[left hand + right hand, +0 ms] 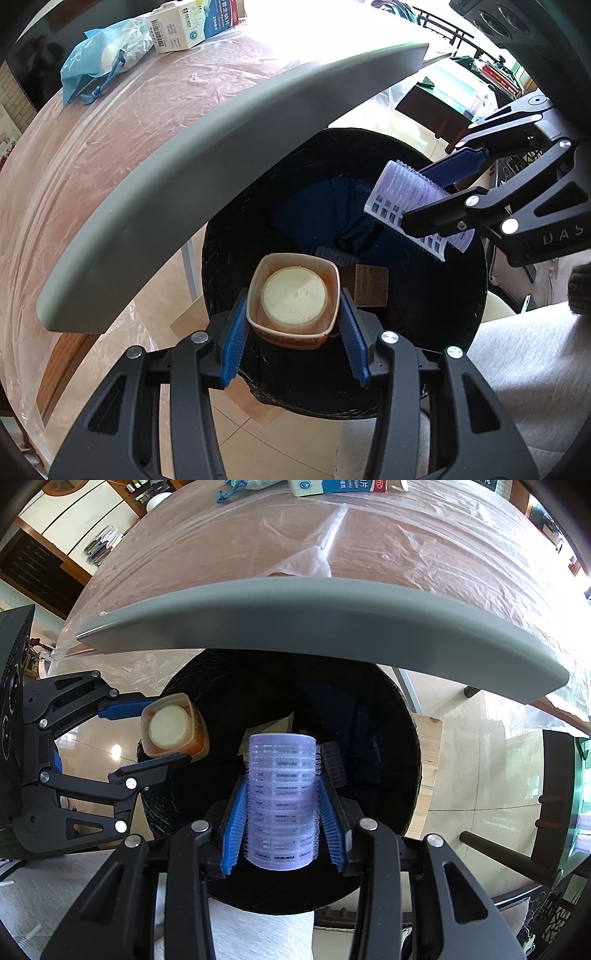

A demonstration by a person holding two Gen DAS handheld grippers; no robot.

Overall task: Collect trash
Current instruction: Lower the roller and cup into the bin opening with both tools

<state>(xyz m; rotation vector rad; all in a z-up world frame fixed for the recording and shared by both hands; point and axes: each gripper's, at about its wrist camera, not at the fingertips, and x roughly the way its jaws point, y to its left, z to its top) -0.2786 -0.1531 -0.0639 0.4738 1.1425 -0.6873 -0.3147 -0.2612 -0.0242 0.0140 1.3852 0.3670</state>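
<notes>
I have both tools poised over the round bin lined with a black plastic bag (461, 295), which stands on the floor just beside the bench (110, 155) wrapped in clear plastic sheeting. My left hand-held gripper (293, 325) is closed on a small squarish translucent plastic cup with orange residue and a pale round lid (293, 301); the blue ribbed pads (236, 339) press its two sides, and the cup sits above the near part of the bin's opening. My right hand-held gripper (282, 819) clamps a lilac cylindrical hair roller with bristly ridges (282, 801) between its blue pads, also over the bin's mouth. From the left wrist view the roller (406, 195) hangs above the far right side of the opening. Inside the bin I can make out a brown printed paper scrap (371, 288) and a small pale ribbed piece (334, 256). A grey curved lid (221, 155) is tilted up behind the bin. At the far end of the bench lie a blue plastic bag (99, 62) and a white-and-blue carton (184, 26), well apart from the bin.
</notes>
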